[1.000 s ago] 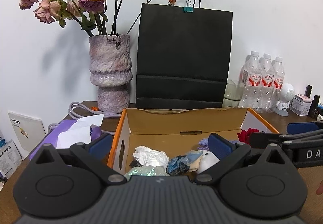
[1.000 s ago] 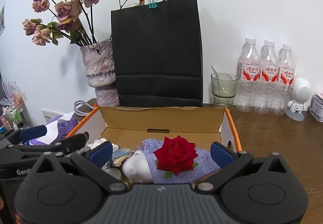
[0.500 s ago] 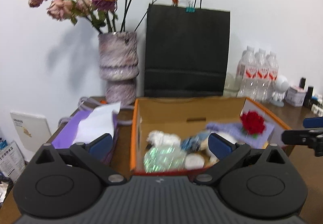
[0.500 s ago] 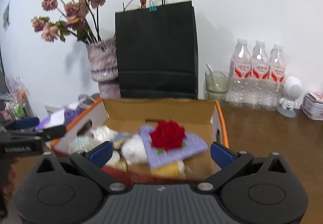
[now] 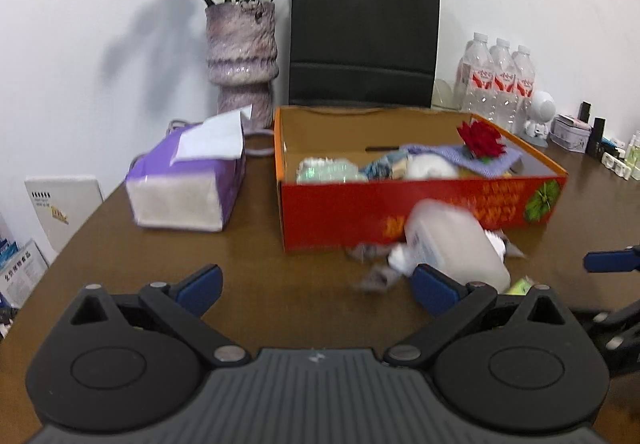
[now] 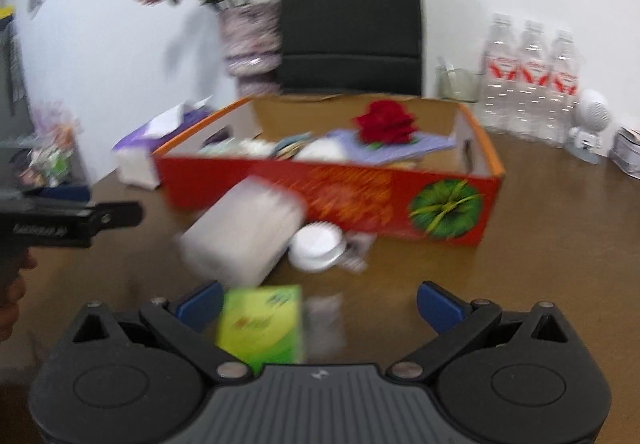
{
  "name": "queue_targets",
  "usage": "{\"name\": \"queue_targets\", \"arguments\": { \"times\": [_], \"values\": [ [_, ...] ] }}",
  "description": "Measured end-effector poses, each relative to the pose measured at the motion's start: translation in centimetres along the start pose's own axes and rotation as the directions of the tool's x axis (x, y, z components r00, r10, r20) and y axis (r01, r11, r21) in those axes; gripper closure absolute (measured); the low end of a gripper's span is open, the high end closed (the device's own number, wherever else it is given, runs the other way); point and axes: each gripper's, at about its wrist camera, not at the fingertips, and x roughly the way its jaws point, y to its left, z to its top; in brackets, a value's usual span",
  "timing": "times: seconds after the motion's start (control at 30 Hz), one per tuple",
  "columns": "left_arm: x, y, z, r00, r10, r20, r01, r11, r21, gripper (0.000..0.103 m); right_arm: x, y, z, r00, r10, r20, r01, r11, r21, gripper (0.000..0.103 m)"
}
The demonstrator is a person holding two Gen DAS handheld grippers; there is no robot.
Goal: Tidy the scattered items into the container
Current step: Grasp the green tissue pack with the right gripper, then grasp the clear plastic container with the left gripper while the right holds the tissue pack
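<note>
The step in hand looks like the reach for another loose item, with neither tool yet on anything; the red cardboard box (image 5: 420,212), the container, sits mid-table and already holds a red rose (image 5: 482,138) on a lilac cloth, a pale rounded lump and some shiny wrapping, while several things lie on the brown table (image 5: 160,276) in front of its near wall; in the right wrist view these are a translucent white bottle (image 6: 248,232) on its side at about 11 o'clock from the right gripper (image 6: 320,304), a white ridged cap (image 6: 318,248) just beside it at 12 o'clock, touching or nearly touching the bottle, and a green packet (image 6: 262,324) closest of all, lying against the inner side of the left-hand finger; the frame is blurred, so whether the packet touches the pad cannot be told; the right jaws stand wide and hold nothing; my guess is that the packet comes next, which calls for centring the fingers over it, lowering and closing before lifting to the box at 12 o'clock; the left gripper (image 5: 318,284) also stands wide and empty above bare table, the bottle at its 1 o'clock near the right-hand fingertip, crumpled grey scraps (image 5: 372,276) just beyond at 12 o'clock; a purple tissue pack (image 5: 188,180) rests at 10 o'clock, well apart from the box.
</note>
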Motion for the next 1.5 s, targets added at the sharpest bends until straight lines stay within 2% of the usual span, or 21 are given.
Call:
{"name": "queue_targets", "arguments": {
  "times": [0.07,0.2,0.33,0.43,0.47,0.5,0.57,0.7,1.1,1.23,1.5],
  "values": [
    [-0.5,0.1,-0.8,1.0,-0.002,-0.006,0.002,1.0,-0.01,0.0,0.0,1.2,-0.7,1.0,-0.003,-0.001,0.002,1.0,-0.024,0.001],
    [-1.4,0.0,-2.3,1.0,0.006,-0.02,-0.006,1.0,-0.008,0.0,-0.2,2.7,-1.2,1.0,0.004,0.019,-0.003,0.998,-0.065,0.01],
    [-2.2,-0.1,-2.8,1.0,0.001,-0.022,-0.001,1.0,-0.009,0.0,0.7,3.2,-1.2,1.0,0.007,0.0,-0.007,0.996,-0.088,0.033],
    [-2.7,-0.5,-2.9,1.0,-0.003,-0.016,0.003,1.0,-0.008,0.0,1.5,3.4,-1.3,1.0,-0.003,-0.024,0.0,0.995,-0.098,0.042],
    [-2.8,-0.7,-2.8,1.0,-0.005,-0.014,0.005,1.0,-0.005,0.0,1.4,3.5,-1.3,1.0,0.0,-0.023,-0.003,0.995,-0.104,0.048],
    [-2.8,-0.8,-2.8,1.0,-0.007,-0.013,0.007,1.0,-0.002,0.0,1.3,3.4,-1.3,1.0,0.015,-0.025,-0.018,0.994,-0.104,0.059],
    [-2.8,-1.3,-2.6,1.0,-0.009,-0.014,0.009,1.0,0.004,0.0,1.0,3.2,-1.3,0.999,0.042,-0.023,-0.044,0.995,-0.093,0.059],
    [-2.4,-2.4,-2.1,1.0,-0.017,-0.017,0.017,1.0,0.013,0.0,0.2,2.3,-1.1,0.999,0.039,0.017,-0.038,0.996,-0.075,0.059],
    [1.7,-9.3,-0.3,0.998,-0.059,-0.033,0.061,0.996,0.069,0.0,-1.0,-4.4,-0.7,0.997,-0.036,0.066,0.035,0.999,0.027,0.059],
    [3.5,-10.9,0.2,0.999,-0.017,-0.04,0.02,0.998,0.062,0.0,-1.1,-6.1,-0.7,0.997,-0.038,0.069,0.034,0.998,0.048,0.059],
    [6.1,-11.4,0.7,0.998,0.045,-0.054,-0.042,0.998,0.055,0.0,-1.3,-7.9,-0.9,0.997,-0.035,0.064,0.031,0.997,0.064,0.059]
  ]
}}
